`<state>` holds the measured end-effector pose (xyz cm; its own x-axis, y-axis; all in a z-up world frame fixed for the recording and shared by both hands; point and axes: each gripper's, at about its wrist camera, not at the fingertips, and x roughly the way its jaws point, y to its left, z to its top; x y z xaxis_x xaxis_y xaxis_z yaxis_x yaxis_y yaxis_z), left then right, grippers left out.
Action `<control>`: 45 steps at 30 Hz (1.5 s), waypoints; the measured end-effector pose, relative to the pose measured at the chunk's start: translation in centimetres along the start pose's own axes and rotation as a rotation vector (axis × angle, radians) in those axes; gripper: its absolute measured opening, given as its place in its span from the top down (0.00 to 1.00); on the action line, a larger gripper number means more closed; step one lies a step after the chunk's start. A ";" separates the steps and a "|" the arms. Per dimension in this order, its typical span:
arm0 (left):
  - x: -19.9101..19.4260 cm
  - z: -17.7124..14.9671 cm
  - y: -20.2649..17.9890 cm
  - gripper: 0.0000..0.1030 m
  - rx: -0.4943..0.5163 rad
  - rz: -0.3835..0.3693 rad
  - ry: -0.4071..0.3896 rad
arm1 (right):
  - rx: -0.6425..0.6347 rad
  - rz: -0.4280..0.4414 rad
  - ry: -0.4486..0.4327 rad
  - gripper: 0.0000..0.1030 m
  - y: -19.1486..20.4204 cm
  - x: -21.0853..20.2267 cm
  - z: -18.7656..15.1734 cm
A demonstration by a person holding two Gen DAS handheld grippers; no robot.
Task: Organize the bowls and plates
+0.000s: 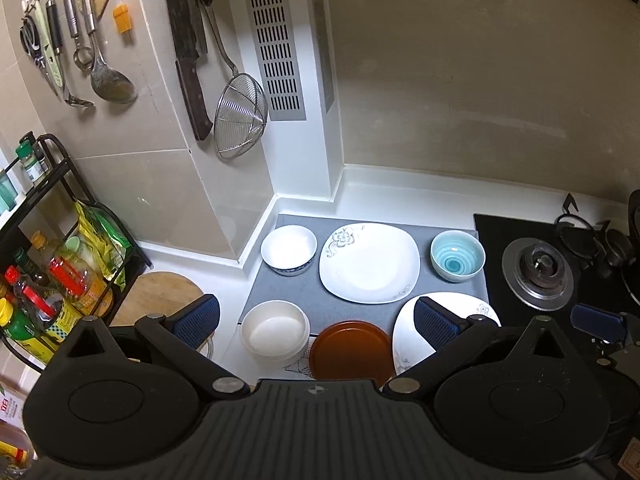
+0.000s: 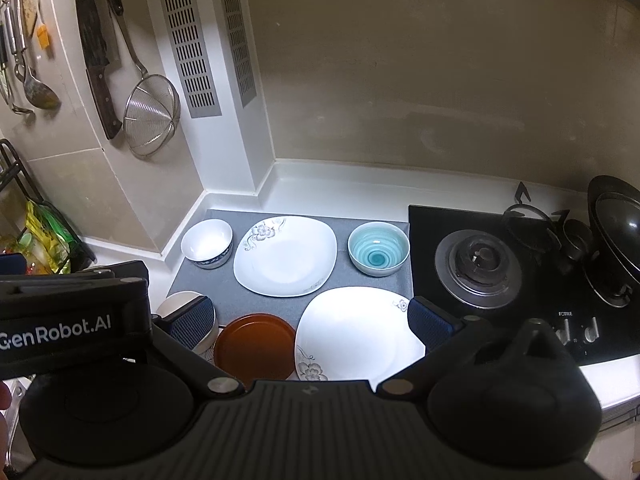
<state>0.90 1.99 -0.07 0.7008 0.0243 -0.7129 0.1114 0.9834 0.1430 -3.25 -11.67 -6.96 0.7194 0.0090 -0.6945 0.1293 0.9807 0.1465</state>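
Note:
On a grey mat (image 1: 352, 308) lie a white bowl with blue base (image 1: 289, 249), a square white floral plate (image 1: 370, 262), a teal spiral bowl (image 1: 457, 255), a cream bowl (image 1: 275, 332), a brown plate (image 1: 351, 349) and a second white floral plate (image 1: 404, 340). They also show in the right wrist view: white bowl (image 2: 207, 242), far plate (image 2: 285, 255), teal bowl (image 2: 378, 248), cream bowl (image 2: 176, 304), brown plate (image 2: 256, 345), near plate (image 2: 358, 332). My left gripper (image 1: 316, 320) is open and empty above the near row. My right gripper (image 2: 312, 322) is open and empty above the brown and near white plates.
A gas stove (image 2: 480, 268) with a wok (image 2: 616, 236) stands right of the mat. A rack of bottles (image 1: 48, 280) and a wooden board (image 1: 160, 300) are at the left. Utensils, a knife and a strainer (image 1: 240, 116) hang on the tiled wall.

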 end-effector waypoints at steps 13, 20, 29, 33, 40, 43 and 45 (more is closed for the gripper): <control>0.9 -0.3 0.0 0.00 0.008 -0.032 0.021 | -0.009 -0.014 0.024 0.00 0.3 0.8 0.1; 1.5 -0.3 -0.1 0.00 0.021 -0.041 0.033 | 0.001 -0.021 0.037 0.00 0.1 1.3 0.0; 2.4 -0.4 -0.2 0.00 0.024 -0.062 0.052 | 0.001 -0.030 0.051 0.00 -0.1 2.0 0.1; 3.1 -0.5 0.0 0.00 0.028 -0.065 0.067 | 0.007 -0.025 0.074 0.00 -0.1 2.7 -0.1; 5.0 -0.5 0.4 0.00 0.042 -0.078 0.108 | 0.019 -0.031 0.114 0.00 0.3 4.3 -0.5; 6.0 -0.5 0.6 0.00 0.053 -0.090 0.127 | 0.026 -0.037 0.130 0.00 0.6 5.1 -0.7; 7.0 -0.6 0.8 0.00 0.070 -0.114 0.137 | 0.041 -0.039 0.144 0.00 0.7 5.8 -1.0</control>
<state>5.47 3.07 -5.38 0.5785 -0.0580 -0.8136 0.2367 0.9665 0.0994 0.33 -10.76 -11.64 0.6084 0.0020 -0.7937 0.1853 0.9720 0.1445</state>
